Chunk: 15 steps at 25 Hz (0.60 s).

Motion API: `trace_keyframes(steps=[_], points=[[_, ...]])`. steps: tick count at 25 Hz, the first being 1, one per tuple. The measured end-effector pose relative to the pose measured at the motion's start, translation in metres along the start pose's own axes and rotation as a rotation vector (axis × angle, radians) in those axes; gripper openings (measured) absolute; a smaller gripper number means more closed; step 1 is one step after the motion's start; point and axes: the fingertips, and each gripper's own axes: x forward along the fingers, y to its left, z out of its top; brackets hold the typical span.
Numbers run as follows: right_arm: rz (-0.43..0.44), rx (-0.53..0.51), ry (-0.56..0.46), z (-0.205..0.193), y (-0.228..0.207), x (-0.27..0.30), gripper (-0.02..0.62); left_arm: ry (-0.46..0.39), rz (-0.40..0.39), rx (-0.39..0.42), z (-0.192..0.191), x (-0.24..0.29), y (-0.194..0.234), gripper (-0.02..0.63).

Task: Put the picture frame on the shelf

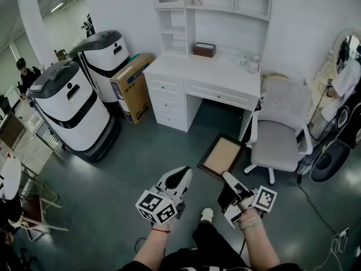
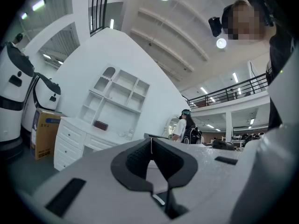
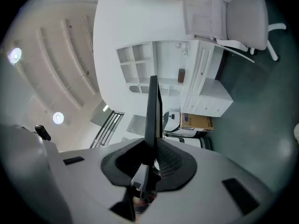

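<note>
Grey floor [image 1: 141,151] before white desk [image 1: 208,75]; right gripper [image 1: 228,179] clamps picture frame [image 1: 223,156] edge, long axis pointing deskward, panel up; left gripper [image 1: 183,175] closed, empty.

Desk [image 1: 203,78] against back wall. Shelf [image 1: 225,24] on desk, box [image 1: 204,49] on desk under shelf. Chair [image 1: 280,143] right of desk. Carton [image 1: 132,86] left of desk. Front robot [image 1: 70,106], rear robot [image 1: 104,58] left of carton. Frame [image 1: 223,156] before desk, left of chair, between right gripper [image 1: 227,178] jaws. Left gripper [image 1: 181,176] left of right gripper, apart.
</note>
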Motion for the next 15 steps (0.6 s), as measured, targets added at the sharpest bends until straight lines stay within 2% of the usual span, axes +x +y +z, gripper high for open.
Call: trace_keyframes(steps=[15], points=[[-0.017, -0.002, 0.013, 0.107, -0.043, 0.081, 0.069, 0.024, 0.016, -0.018, 0.008, 0.119, 0.072, 0.015]])
